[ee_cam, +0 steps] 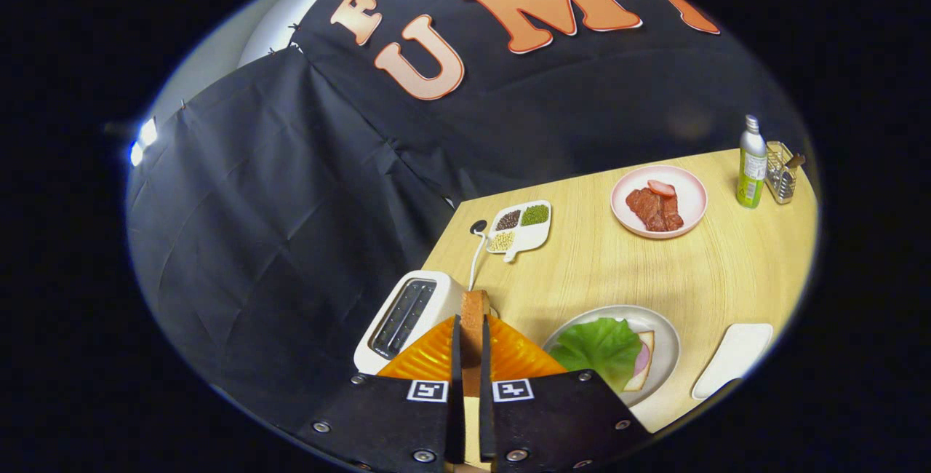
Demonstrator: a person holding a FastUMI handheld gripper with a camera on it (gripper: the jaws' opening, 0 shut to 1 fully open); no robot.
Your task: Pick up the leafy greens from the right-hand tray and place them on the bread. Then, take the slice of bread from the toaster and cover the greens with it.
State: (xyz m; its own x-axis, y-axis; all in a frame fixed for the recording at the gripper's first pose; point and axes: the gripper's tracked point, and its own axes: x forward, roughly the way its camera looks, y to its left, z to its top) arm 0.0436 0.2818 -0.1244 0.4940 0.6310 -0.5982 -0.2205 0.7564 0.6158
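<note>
Starting at your left, the white toaster (407,316) sits at the near corner of the tabletop (727,269), its slots facing up, with a white cord (476,258) running from behind it toward a dark round spot near the table's edge. Just beyond that cord lies a small white divided dish (521,226) holding dark, green and pale grains in separate sections.

Your claw (470,356) is nearly closed, and its two fingers press on either flat side of a slice of bread (474,313) that stands on edge between them, its brown crust rising above the fingertips. The slice is clear of the toaster, just to its right.

Right of the fingers rests a grey-white plate (665,356). On it lie the leafy greens (600,346), spread over another piece of bread (644,364) with a strip of pink meat showing at the leaf's right side.

Farther back on the tabletop is a pink plate (691,200) with pieces of reddish-brown meat (654,207). Near the plate of greens, to its right, lies a white tray (734,360). At the far right corner stand a green and silver bottle (751,164) and, touching or just beside it, a small wire holder (782,171).
</note>
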